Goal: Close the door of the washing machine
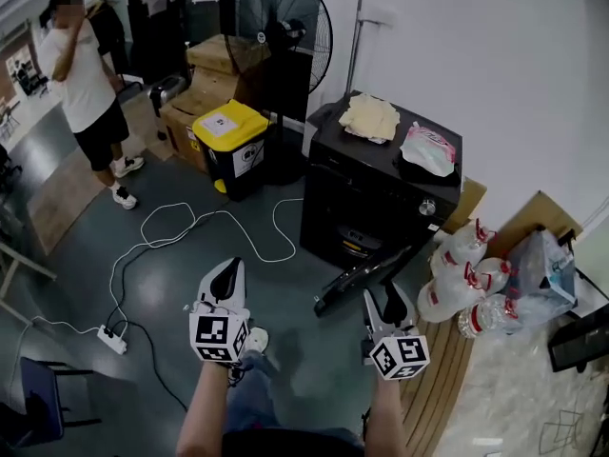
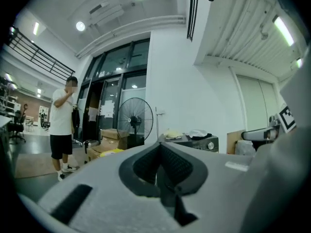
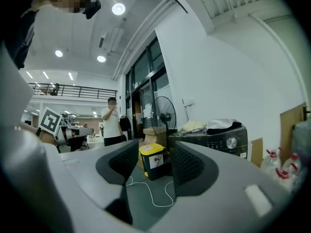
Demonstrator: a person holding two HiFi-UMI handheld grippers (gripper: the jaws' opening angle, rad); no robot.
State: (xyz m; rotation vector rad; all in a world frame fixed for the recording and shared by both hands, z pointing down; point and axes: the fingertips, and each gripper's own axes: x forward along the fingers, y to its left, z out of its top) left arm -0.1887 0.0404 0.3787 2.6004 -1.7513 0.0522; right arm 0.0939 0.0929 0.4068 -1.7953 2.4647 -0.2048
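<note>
While the left gripper (image 1: 228,272) has its jaws pressed together on nothing, the right gripper (image 1: 385,305) stands open and empty just beside the door (image 1: 365,279), swung out from the washing machine (image 1: 376,198). The door is probably stiff, hinged and light, so it is best pushed at its outer edge.

Washing machine (image 1: 376,188): black front-loader, upright, back near the white wall (image 1: 495,55). Door (image 1: 366,279): dark, seemingly round, swung wide open, projecting forward from the machine's front, low down.
</note>
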